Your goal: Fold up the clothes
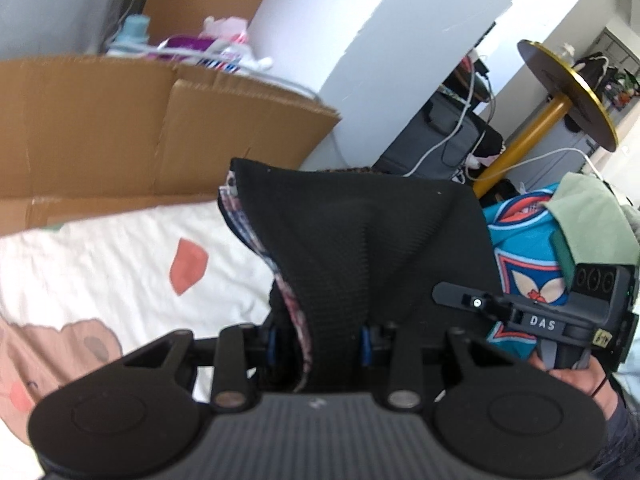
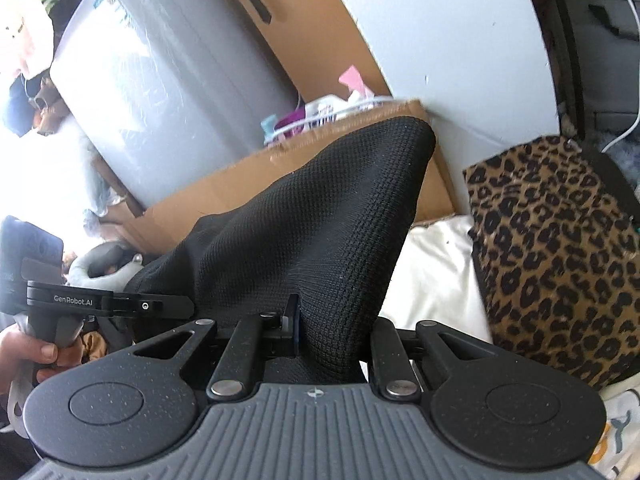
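Note:
A black knit garment point(image 1: 360, 232) with a patterned red, white and blue inner side hangs stretched between both grippers, lifted off the bed. My left gripper point(image 1: 320, 340) is shut on one bunched edge of it; the cloth fills the gap between the blue pads. In the right wrist view the same black garment point(image 2: 320, 220) rises in a peak from my right gripper point(image 2: 332, 332), which is shut on its other edge. The right gripper point(image 1: 532, 316) also shows at the right of the left wrist view, held by a hand. The left gripper point(image 2: 108, 304) shows at the left of the right wrist view.
A white bedsheet point(image 1: 100, 280) with pink and brown prints lies below. A cardboard box point(image 1: 140, 128) stands behind. Blue, orange and green clothes point(image 1: 532, 248) pile at the right. A leopard-print cloth point(image 2: 560, 256) lies right of the right gripper. A round gold-edged table point(image 1: 560, 92) stands further back.

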Demonstrator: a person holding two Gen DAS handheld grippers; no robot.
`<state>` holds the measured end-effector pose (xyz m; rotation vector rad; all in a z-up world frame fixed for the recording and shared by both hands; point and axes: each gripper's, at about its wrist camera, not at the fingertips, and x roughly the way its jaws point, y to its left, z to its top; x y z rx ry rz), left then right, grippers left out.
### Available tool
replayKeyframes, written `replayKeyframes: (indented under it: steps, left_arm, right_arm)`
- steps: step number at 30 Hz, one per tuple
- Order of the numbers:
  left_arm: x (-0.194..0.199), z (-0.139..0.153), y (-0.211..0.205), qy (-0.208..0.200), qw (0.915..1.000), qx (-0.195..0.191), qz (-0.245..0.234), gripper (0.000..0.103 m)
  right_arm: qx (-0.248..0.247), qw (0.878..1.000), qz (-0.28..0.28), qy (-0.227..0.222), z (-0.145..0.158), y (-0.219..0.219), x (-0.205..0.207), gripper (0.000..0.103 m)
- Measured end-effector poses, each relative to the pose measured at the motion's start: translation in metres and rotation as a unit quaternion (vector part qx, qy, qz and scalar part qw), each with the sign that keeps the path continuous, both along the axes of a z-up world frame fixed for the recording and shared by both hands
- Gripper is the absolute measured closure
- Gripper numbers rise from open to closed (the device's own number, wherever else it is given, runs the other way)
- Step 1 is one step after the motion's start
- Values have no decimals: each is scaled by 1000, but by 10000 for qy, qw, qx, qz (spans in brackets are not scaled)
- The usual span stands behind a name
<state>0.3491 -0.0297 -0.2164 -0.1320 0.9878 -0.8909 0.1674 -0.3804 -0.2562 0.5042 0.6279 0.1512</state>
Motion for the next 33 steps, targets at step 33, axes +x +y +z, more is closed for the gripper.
replayKeyframes:
  steps: [33]
  left_arm:
    - [-72,24,-136,-362,9925,-709,-926,65]
  right_arm:
    - [-1310,9801,-1403,-515,68,-83,-78,89]
